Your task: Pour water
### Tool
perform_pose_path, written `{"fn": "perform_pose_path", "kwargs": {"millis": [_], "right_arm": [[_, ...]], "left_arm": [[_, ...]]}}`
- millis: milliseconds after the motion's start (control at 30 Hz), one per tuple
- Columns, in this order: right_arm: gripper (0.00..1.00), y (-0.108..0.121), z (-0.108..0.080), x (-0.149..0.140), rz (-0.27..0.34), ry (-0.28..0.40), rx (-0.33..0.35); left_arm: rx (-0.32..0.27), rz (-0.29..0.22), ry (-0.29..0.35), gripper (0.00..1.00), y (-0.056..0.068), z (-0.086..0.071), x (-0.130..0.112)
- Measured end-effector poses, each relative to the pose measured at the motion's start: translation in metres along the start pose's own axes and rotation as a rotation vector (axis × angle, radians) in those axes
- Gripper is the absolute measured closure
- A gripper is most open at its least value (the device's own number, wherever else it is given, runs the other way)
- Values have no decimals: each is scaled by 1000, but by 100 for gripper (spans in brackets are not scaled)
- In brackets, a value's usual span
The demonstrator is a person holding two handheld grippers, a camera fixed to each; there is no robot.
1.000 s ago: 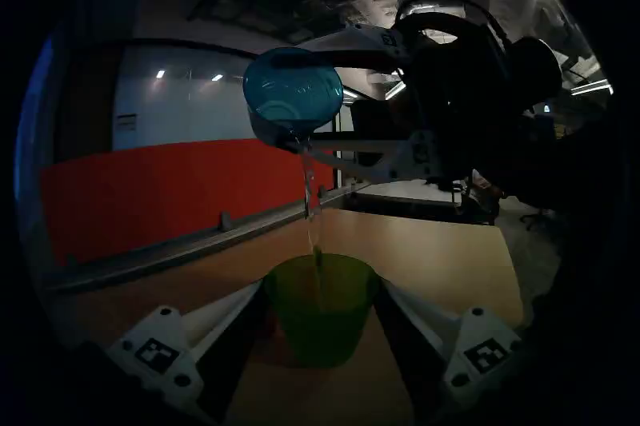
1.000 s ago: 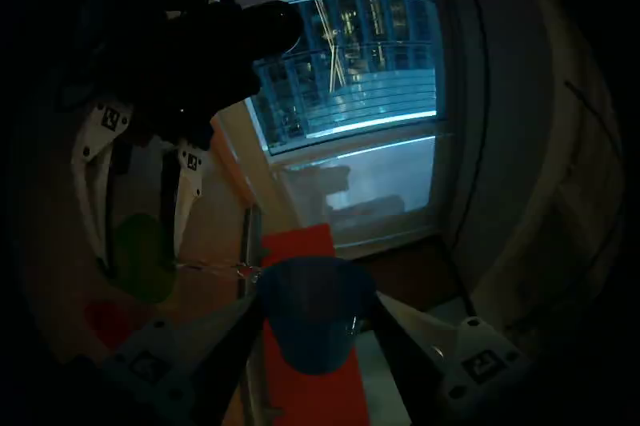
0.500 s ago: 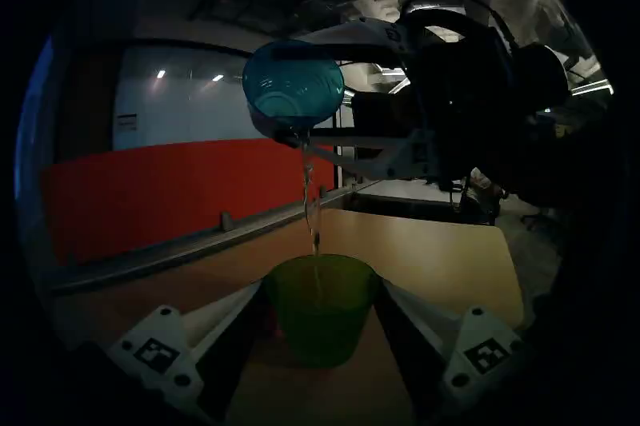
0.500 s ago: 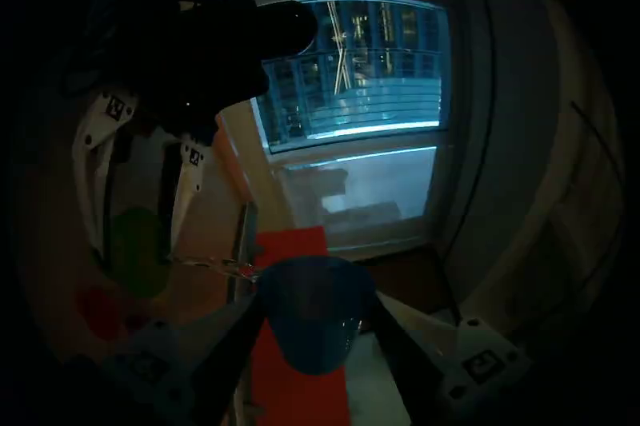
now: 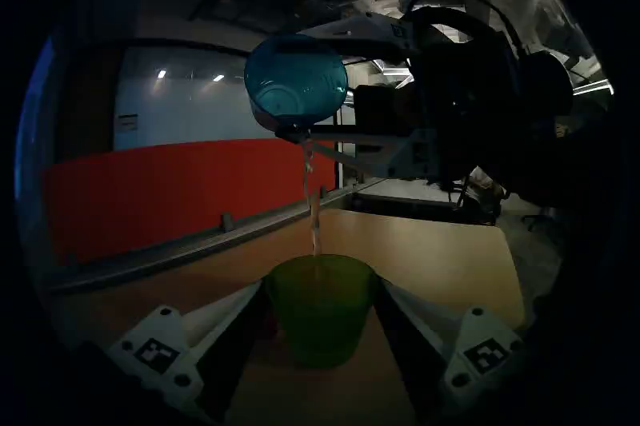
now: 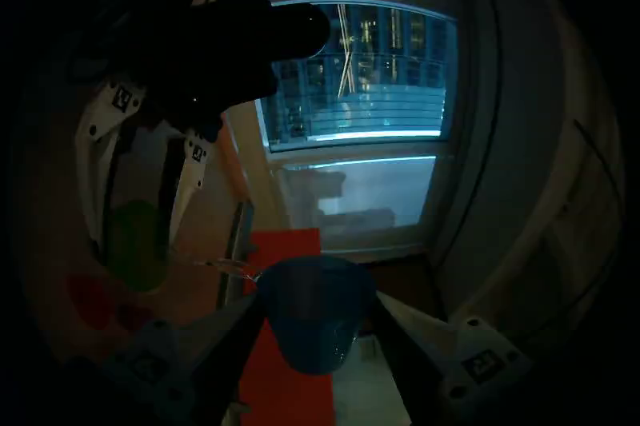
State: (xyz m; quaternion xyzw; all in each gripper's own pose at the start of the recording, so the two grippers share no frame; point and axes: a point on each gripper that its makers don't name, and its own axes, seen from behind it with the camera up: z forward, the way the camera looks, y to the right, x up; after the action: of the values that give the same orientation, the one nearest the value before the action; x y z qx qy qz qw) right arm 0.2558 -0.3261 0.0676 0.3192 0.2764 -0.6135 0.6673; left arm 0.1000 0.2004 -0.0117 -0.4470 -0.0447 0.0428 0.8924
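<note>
The left gripper [image 5: 320, 308] is clenched on a green cup [image 5: 320, 318], both fingers pressing its sides, over the near part of the desk [image 5: 436, 254]; whether the cup rests on it I cannot tell. Black-and-white square markers [image 5: 156, 354] sit on the fingers. Above, the right gripper [image 6: 316, 318] clamps a blue cup [image 5: 296, 82] tipped on its side, mouth toward the left gripper's camera. A thin water stream [image 5: 311, 202] falls from its lower rim into the green cup; how full that is I cannot tell. Behind the desk's far edge stands a red panel [image 5: 160, 186] under a glass wall with a sheet [image 5: 124, 121] too small to read. The right gripper view shows a window [image 6: 364, 82] and red spots [image 6: 88, 302] beside the green cup.
</note>
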Motion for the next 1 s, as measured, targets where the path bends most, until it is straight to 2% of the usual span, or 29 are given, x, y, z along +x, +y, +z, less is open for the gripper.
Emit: {"fn": "perform_pose_path", "kwargs": {"millis": [433,1000], "right_arm": [[10,1,-1,10,-62,8,-16],[10,1,-2,14,-99,15,-26]], "left_arm": [[-2,2,3,12,1,1,2],[2,-1,7,12,-1,0,3]]}}
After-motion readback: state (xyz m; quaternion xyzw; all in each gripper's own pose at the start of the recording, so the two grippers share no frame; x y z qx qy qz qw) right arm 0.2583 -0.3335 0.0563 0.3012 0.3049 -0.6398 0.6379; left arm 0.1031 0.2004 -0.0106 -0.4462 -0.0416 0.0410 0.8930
